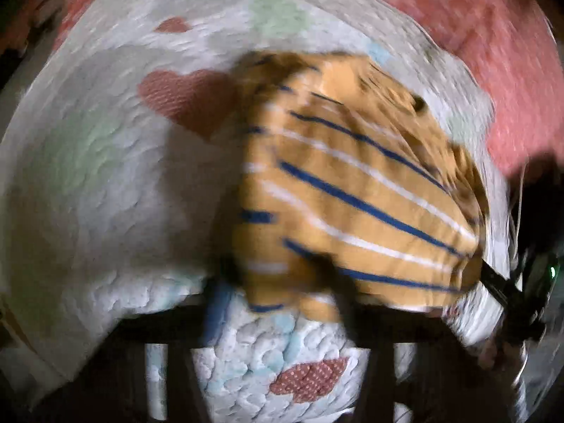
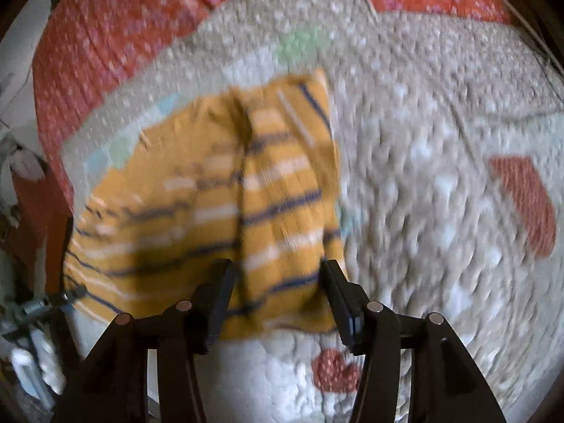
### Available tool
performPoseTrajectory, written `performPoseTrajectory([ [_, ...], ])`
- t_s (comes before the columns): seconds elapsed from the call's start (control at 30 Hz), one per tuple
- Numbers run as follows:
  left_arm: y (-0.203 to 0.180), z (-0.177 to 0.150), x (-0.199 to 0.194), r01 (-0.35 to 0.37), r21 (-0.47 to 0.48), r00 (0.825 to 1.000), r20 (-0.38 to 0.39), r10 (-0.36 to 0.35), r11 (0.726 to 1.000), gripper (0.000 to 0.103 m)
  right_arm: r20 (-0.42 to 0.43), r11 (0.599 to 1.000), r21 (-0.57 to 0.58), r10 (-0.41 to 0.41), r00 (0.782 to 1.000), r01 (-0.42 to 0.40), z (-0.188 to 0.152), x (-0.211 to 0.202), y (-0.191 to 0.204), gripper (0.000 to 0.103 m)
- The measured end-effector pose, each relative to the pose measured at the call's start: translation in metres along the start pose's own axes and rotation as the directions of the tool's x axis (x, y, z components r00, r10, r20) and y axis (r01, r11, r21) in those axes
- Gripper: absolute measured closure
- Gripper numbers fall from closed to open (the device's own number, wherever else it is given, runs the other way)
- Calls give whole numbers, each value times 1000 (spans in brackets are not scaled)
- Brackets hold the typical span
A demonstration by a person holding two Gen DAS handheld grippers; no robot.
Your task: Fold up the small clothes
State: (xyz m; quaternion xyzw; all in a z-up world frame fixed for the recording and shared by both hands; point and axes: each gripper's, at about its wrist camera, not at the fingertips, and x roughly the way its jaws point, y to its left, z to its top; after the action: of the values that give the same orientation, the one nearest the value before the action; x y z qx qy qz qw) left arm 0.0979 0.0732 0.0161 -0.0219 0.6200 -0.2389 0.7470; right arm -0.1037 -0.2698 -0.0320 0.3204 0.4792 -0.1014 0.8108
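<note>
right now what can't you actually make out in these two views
- Left wrist view: motion blur smears the left gripper, so open or shut is unclear.
- Left wrist view: the right gripper is cut off near the edge and blurred.
- Both views: the striped garment is bunched and blurred; its type and fold state are unreadable.
- Right wrist view: the quilt pattern smears.

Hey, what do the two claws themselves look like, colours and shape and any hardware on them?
The right claw is matte black, with two flat narrow fingers on angular struts and round silvery pivot pins. The left claw is blurred in its own view, showing only dark black bars. No cables or markings can be made out on either.
</note>
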Motion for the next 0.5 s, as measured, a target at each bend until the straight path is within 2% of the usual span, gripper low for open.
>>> performPoseTrajectory([
  [0.03,-4,3,-5,-25,23,1000,-1,26,999,84,-14,999,29,27,1000,-27,-2,-1,-5,92],
  [0.07,-6,5,-10,-33,40,999,1,33,999,91,-9,997,63,52,999,-51,-2,-4,-11,92],
  [0.13,-7,13,-25,-51,61,999,18,50,997,91,17,986,132,102,995,-103,1,-13,-23,93],
  [0.23,-3,18,-37,-86,57,996,33,85,995,91,25,982,167,88,996,-91,2,-16,-37,93],
  [0.27,-2,18,-35,-104,56,994,26,103,993,91,13,983,165,78,997,-79,0,-13,-39,92],
  [0.3,0,16,-30,-123,50,992,10,122,991,89,3,984,161,72,997,-71,-2,-12,-40,86],
  [0.37,8,10,-21,-139,19,990,-19,139,990,85,27,988,142,64,998,-67,-3,-18,-37,78],
  [0.43,15,6,-20,-101,-19,995,-18,101,995,82,71,992,110,49,996,-57,-4,-33,-31,75],
  [0.5,27,1,-28,-47,-69,999,4,47,997,76,157,998,51,22,987,-30,4,-54,-16,70],
])
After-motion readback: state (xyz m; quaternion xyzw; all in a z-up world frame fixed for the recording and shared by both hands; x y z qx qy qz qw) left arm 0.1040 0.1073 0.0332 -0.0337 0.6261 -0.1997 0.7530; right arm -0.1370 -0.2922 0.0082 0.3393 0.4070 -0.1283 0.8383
